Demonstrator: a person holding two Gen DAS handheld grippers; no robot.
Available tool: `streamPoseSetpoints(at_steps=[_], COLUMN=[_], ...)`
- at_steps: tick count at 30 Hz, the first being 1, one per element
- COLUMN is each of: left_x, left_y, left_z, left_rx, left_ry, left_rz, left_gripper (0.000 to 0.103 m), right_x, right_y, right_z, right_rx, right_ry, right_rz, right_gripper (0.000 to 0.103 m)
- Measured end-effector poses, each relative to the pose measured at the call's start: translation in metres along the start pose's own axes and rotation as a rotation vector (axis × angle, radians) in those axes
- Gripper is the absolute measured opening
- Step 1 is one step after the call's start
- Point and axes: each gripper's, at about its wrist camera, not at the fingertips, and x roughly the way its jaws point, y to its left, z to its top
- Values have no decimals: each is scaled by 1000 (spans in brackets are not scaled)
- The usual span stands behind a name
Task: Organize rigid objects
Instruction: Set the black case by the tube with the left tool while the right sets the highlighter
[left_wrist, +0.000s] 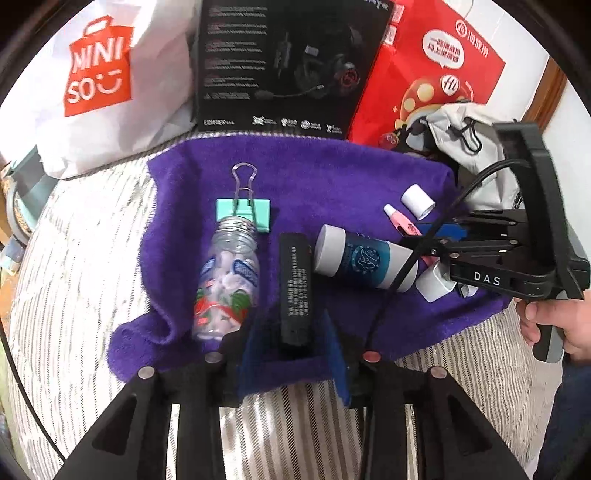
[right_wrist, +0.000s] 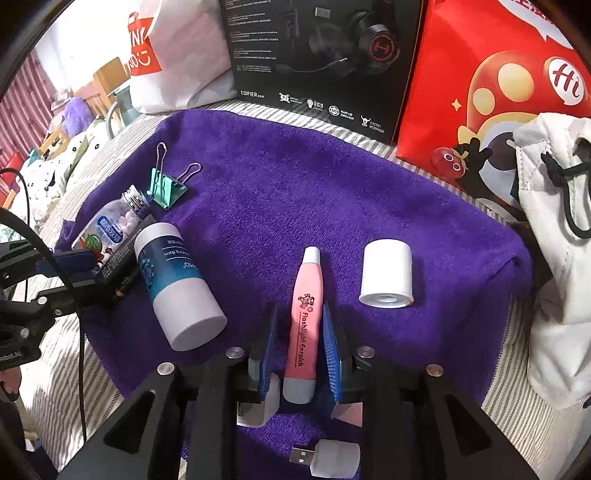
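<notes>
We are lining rigid items up side by side on the purple towel (right_wrist: 332, 192). Our right gripper (right_wrist: 299, 347), low in its frame, is bracketing the pink earpick (right_wrist: 304, 325), printed "Flashlight Earpick", jaws narrow, pads just beside it. Our left gripper (left_wrist: 291, 354), bottom centre, is holding its jaws wide around the black bar (left_wrist: 294, 291). Behind, at frame top, we are reading "MINISO" on the white bag (left_wrist: 99, 70) and "EDIFIER" on the black box (right_wrist: 317, 55).

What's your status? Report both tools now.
Left tool open around black bar. Right tool astride pink earpick, not clamped. White cap and balm tube lie close by.
</notes>
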Motion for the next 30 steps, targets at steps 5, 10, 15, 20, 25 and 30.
streamPoseSetpoints(at_steps=[5,10,15,20,25,30], left_x=[-20,-48,-64,-68,-69,-85], left_y=[9,12,9,3,-8,-23], left_z=[-4,-12,-23,-40,-62,-75], left_rx=[-16,-2,9,19,27,36], left_ry=[-46,-129,-141,-110,-87,-97], left_rz=[4,5,-9,1,19,36], left_gripper=[38,76,92,103,103,103], right_x=[-11,-45,-87,-126,-152,-166], right_y=[2,9,23,38,52,68], right_z=[-4,-18,-45,-83,-121,-144], right_rx=[18,52,107,184,274,315], right_ry=[-6,-71,-146,-217,-235,-232], right_rz=[-24,-44,-89,-154,-213,-243], right_gripper=[25,40,69,88,103,103])
